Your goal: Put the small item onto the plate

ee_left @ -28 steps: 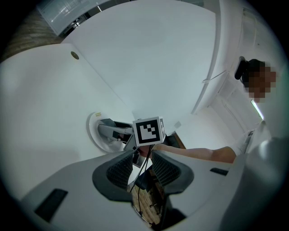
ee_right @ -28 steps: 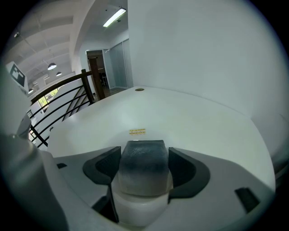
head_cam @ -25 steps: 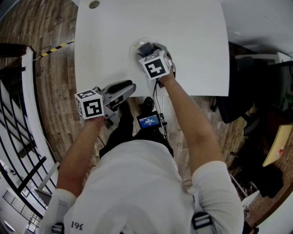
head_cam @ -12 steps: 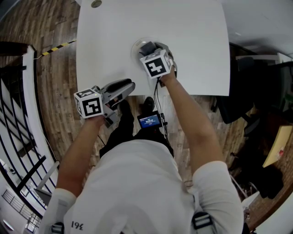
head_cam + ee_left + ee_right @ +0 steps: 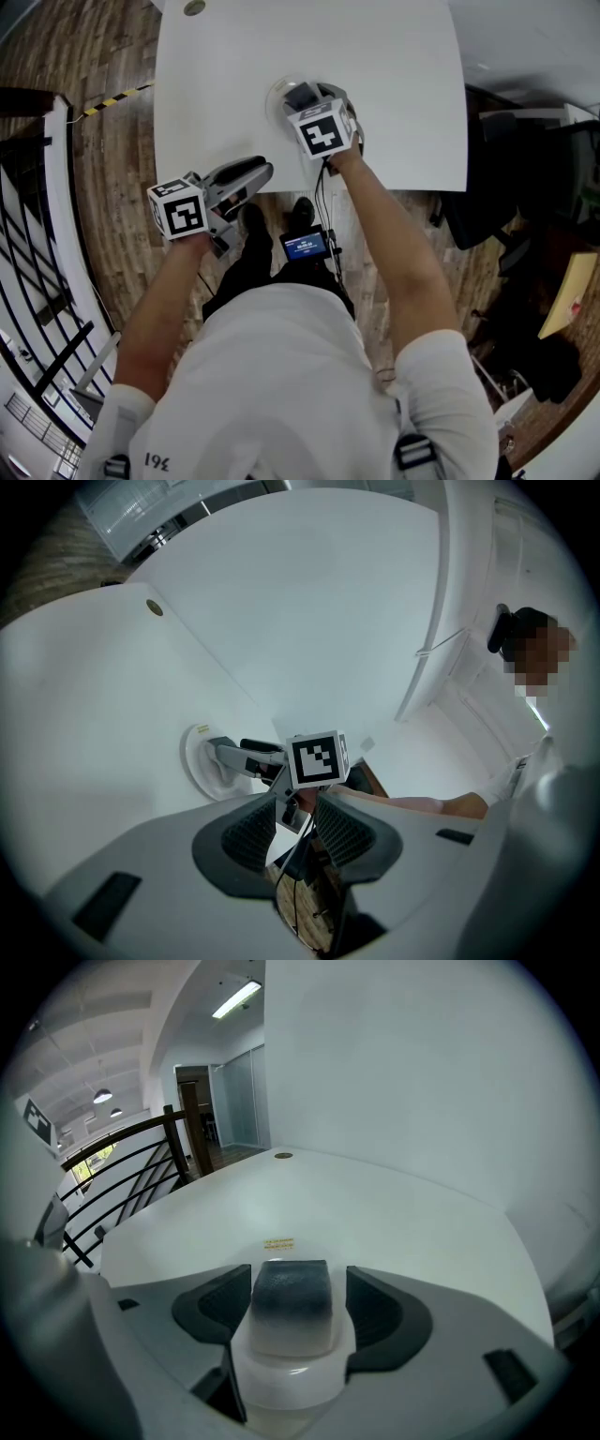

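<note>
A white plate [image 5: 275,95] lies on the white table [image 5: 394,75] near its front edge. The small item [image 5: 300,94], a block with a dark grey top fading to white, rests on the plate [image 5: 291,1382]. My right gripper [image 5: 312,103] reaches over the plate. In the right gripper view the item [image 5: 292,1302] stands between the jaws of my right gripper [image 5: 298,1309], which is open, with a gap on the right side. My left gripper [image 5: 265,170] hovers at the table's front edge, left of the plate. The left gripper [image 5: 297,822] is open by a narrow gap with nothing in it.
A round grommet [image 5: 194,7] sits at the table's far edge. A yellow sticker [image 5: 278,1243] lies on the table beyond the plate. A black railing [image 5: 28,187] runs along the left over wooden floor. A small screen [image 5: 305,246] hangs at the person's waist.
The left gripper has drifted slightly up and to the left along the table's front edge. The right gripper and the item stay over the plate.
</note>
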`<state>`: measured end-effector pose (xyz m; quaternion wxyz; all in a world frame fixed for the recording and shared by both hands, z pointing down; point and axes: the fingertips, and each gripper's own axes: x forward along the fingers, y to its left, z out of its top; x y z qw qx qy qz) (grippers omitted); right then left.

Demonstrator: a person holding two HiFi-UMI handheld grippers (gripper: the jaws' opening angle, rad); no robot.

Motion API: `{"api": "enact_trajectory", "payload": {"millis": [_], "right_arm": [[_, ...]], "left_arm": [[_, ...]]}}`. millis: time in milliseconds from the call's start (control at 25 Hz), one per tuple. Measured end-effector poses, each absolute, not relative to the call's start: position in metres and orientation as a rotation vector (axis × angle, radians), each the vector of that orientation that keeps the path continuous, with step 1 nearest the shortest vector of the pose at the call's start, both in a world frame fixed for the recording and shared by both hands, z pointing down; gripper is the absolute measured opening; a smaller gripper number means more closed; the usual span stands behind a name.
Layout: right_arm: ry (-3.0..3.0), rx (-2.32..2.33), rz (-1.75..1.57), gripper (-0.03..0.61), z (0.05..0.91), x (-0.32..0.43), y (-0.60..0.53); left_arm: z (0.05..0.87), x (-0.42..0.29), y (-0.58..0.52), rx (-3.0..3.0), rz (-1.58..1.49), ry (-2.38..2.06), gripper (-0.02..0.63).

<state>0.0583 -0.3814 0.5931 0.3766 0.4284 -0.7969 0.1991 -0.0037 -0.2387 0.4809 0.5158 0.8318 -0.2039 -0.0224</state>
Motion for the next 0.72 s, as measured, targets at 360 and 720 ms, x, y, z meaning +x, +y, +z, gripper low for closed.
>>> {"api": "enact_trajectory", "payload": {"millis": [360,720], "right_arm": [[-2.072,1.127,0.449,0.316,0.564,0.063,-0.375],[-2.182,1.165,0.408,0.314,0.505,0.063,-0.344]], "left_arm": [[0.464,-0.007,-0.239,2.020,-0.105,-0.503,0.118],[0.421,-0.007,-0.227,2.080,-0.199,-0.505,0.118]]}}
